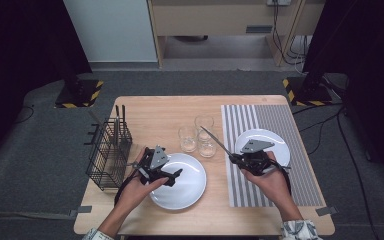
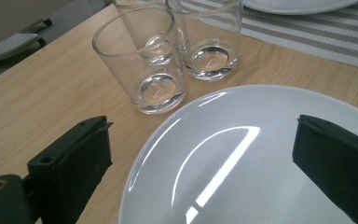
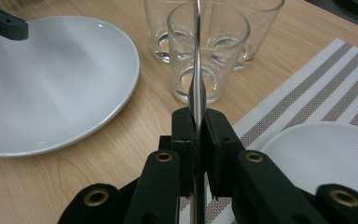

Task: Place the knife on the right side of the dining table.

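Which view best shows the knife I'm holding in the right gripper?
The high view: the knife shows full length, slanting from the right gripper toward the glasses. The right gripper view shows it edge-on, clamped between the jaws.

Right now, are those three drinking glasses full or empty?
Empty. The glasses stand upright on the table, and their clear bases show straight through with no liquid inside.

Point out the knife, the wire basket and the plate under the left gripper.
knife [image 1: 216,140]: high view, mid-blade.
wire basket [image 1: 101,170]: high view, front wall.
plate [image 2: 242,154]: left gripper view, bare centre between the jaws.
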A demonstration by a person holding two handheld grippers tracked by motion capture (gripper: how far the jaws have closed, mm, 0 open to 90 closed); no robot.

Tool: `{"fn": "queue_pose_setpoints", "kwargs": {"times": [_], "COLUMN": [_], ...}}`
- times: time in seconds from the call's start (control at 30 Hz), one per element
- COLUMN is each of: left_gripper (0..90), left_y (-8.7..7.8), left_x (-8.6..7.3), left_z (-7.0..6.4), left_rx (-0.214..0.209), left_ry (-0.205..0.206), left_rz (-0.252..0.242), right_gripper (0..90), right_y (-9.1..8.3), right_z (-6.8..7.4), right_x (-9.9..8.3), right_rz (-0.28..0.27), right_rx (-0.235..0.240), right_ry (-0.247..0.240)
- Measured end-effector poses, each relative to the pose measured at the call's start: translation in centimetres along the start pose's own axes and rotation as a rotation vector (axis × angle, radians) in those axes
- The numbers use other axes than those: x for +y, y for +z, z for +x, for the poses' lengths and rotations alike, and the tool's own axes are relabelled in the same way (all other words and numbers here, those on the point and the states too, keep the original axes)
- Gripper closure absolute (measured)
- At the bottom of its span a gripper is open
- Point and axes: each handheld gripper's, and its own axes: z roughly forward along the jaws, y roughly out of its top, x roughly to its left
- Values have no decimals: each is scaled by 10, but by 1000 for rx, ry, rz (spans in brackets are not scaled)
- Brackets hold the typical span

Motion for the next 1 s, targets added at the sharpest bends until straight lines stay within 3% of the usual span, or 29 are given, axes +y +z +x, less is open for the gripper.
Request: {"fn": "queue_pose_setpoints", "kwargs": {"times": [0.57, 1.0], "left_gripper": [42, 42], "left_y": [3, 6], "left_x": [-10, -13], "left_z": [-12, -15], "left_rx": [12, 16], "left_ry": [5, 23], "left_rz": [13, 27], "right_gripper": [833, 833], "right_y": [-29, -50], "right_z": [-26, -48], "right_x": [-18, -37], "right_rz": [-21, -6], "right_rx": [-62, -115], "right_ry": [53, 99]}}
